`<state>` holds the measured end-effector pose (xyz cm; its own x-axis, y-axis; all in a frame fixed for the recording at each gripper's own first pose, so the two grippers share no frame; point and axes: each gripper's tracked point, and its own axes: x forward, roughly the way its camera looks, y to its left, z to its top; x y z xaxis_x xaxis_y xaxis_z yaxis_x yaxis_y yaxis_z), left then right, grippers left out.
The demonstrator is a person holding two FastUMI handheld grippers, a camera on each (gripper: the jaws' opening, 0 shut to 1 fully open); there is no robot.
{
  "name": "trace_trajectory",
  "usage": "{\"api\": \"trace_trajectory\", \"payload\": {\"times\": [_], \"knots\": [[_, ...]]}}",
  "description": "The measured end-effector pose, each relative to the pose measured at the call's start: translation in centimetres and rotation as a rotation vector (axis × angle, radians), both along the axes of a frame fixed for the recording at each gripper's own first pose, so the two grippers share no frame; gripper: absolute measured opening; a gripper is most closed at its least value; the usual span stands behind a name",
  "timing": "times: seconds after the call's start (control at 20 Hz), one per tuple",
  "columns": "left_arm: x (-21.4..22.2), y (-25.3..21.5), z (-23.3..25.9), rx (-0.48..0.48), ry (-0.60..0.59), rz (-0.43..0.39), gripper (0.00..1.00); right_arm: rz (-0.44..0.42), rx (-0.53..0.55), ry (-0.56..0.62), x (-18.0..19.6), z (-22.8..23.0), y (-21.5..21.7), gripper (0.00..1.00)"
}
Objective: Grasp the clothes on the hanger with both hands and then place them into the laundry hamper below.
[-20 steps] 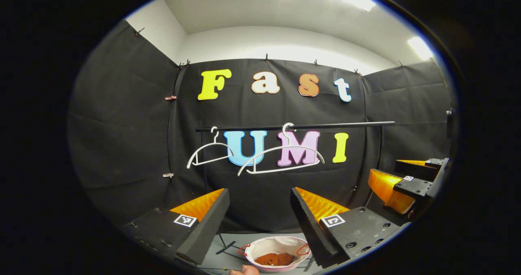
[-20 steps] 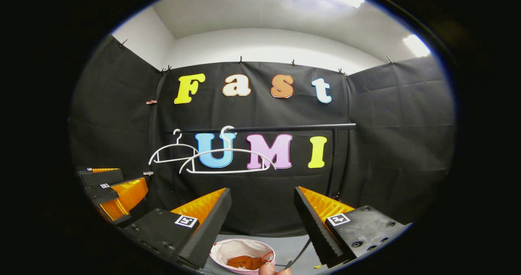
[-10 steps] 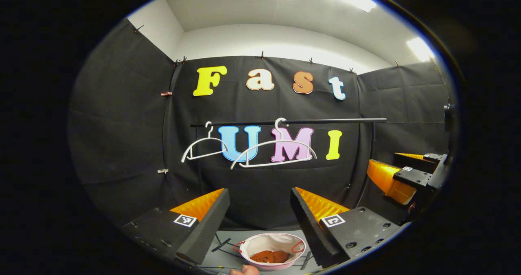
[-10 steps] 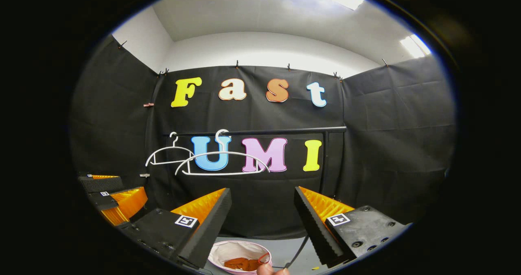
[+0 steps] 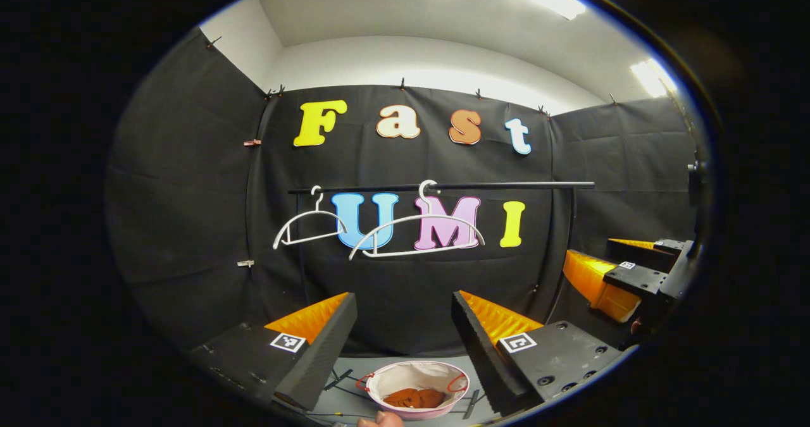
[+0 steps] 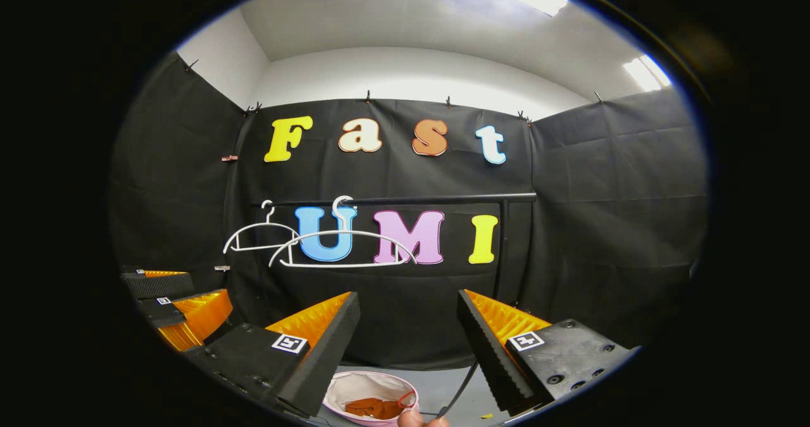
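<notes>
An orange-brown garment (image 5: 414, 397) lies crumpled inside the round pink-rimmed hamper (image 5: 380, 381) on the floor, below and between my left gripper's fingers. My left gripper (image 5: 405, 303) is open and holds nothing. In the right gripper view the same garment (image 6: 373, 407) rests in the hamper (image 6: 345, 386), and my right gripper (image 6: 408, 303) is open and bare too. Two white hangers (image 5: 414, 234) (image 5: 307, 224) hang bare on the black rail (image 5: 506, 186). The right gripper (image 5: 623, 275) appears at the right edge of the left gripper view, the left gripper (image 6: 180, 303) at the left edge of the right gripper view.
The rail's black stand has an upright post (image 6: 500, 250) at the right and feet (image 5: 345, 379) on the grey floor beside the hamper. A fingertip (image 5: 380, 419) of the holding hand pokes in at the bottom edge. Black cloth walls close in on three sides.
Both grippers have drawn slightly back and left from the rail, which sits a little higher in the left gripper view. The hamper and garment have stayed put, and both jaws remain open.
</notes>
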<state>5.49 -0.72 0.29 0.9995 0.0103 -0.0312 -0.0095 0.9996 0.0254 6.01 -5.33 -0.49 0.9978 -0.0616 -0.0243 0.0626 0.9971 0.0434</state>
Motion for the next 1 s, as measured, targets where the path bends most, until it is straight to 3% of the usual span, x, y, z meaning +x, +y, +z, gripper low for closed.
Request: {"api": "trace_trajectory", "payload": {"times": [0.05,0.8,0.85,1.0], "knots": [[-0.01,0.0,0.0,-0.003,0.0,-0.001,0.95,-0.002,0.001,0.001,-0.02,-0.08,-0.03,1.0],[0.29,-0.26,-0.12,0.002,0.0,-0.005,0.92,-0.005,0.003,0.013,0.31,-0.51,-0.54,1.0],[0.26,-0.27,-0.1,0.003,0.0,-0.003,0.95,-0.006,0.002,0.011,0.3,-0.42,-0.64,0.96],[0.34,-0.37,-0.35,0.017,0.004,0.006,0.95,-0.009,-0.001,-0.008,0.26,-0.15,-0.94,1.0]]}}
